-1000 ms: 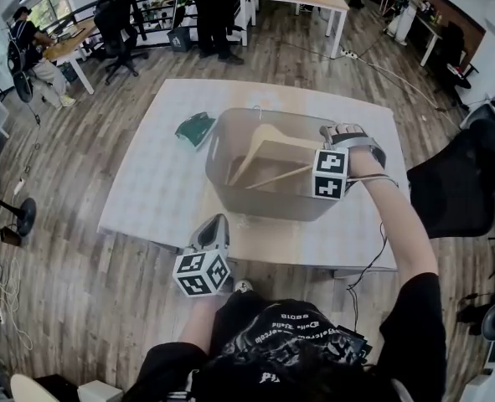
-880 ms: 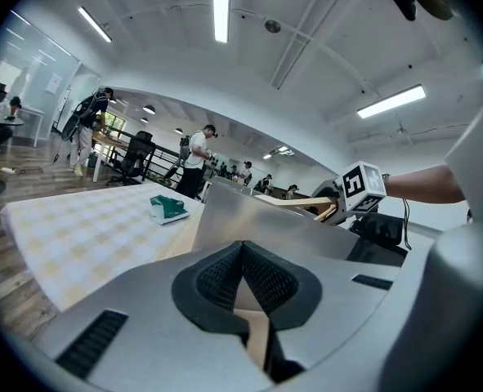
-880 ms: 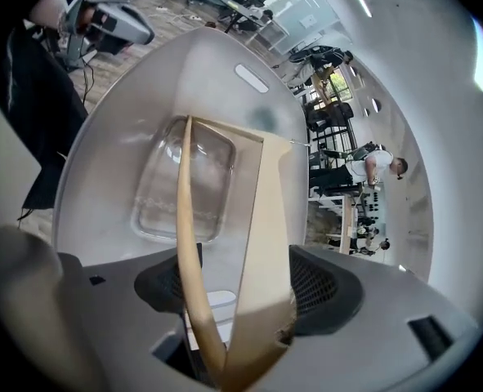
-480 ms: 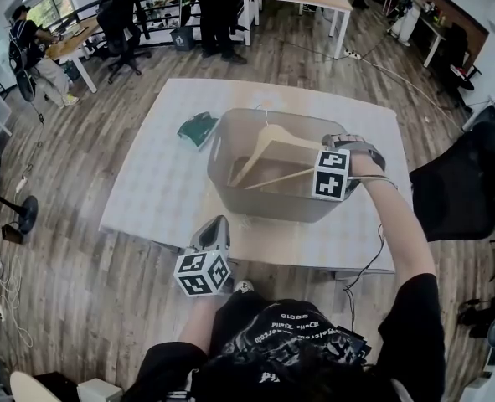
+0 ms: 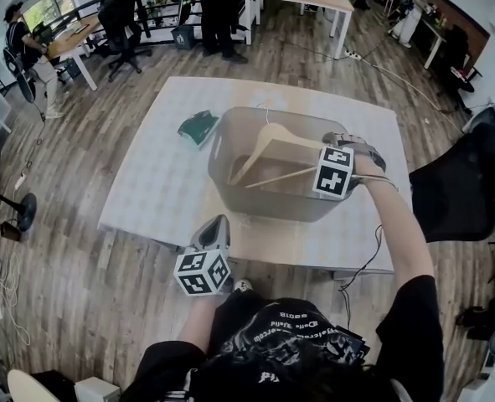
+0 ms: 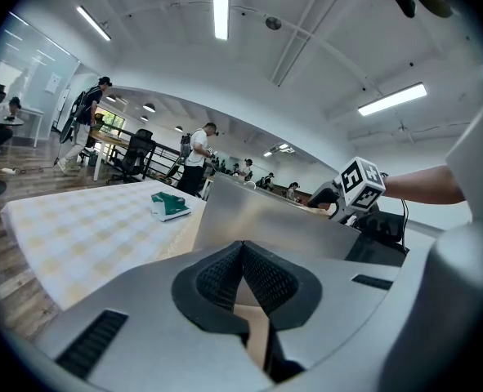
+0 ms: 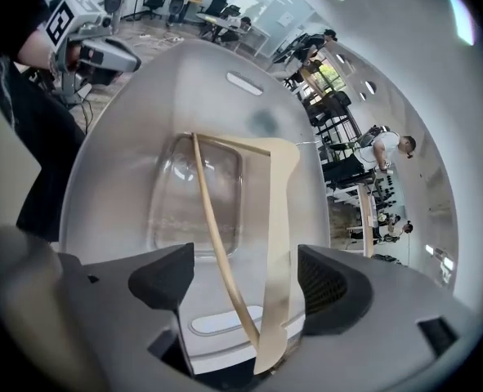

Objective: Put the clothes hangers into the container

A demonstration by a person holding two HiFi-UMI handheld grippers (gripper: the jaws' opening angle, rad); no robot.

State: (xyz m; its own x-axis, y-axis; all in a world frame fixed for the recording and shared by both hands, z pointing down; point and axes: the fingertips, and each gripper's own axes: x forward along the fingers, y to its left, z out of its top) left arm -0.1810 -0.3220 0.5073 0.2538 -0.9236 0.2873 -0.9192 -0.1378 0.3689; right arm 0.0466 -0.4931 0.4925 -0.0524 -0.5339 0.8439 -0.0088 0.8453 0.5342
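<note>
1. Container [image 5: 264, 203] of grey, see-through plastic stands open-topped near the middle of the table [image 5: 146, 191]. It holds one wooden clothes hanger [image 5: 268, 145], which leans across the inside with its wire hook up by the far rim.
2. Seen from the right gripper view, the hanger's thin bar and its broad arm rise from the container's floor. They meet in a corner close to the camera.
3. Just beyond the container's far left corner a small green item [image 5: 197, 128] lies flat on the table, apart from the wall.
4. Left of the container there is a wide stretch of checked cloth [image 5: 138, 216]. Between the container's near wall and the table's near edge runs a bare tan strip. A black chair [image 5: 456, 182] stands off the table's right side.
5. The right gripper [image 7: 245, 269] sits at the container's right rim, pointing in over it. Its jaws are wide apart, and the hanger's corner lies between the pads [image 7: 331, 280], closer to the right-hand one. Whether it touches that pad cannot be told.
6. The left gripper [image 6: 243, 276] is low at the table's near edge, apart from the container and facing its near wall. Its jaws are pressed together with nothing between them.
</note>
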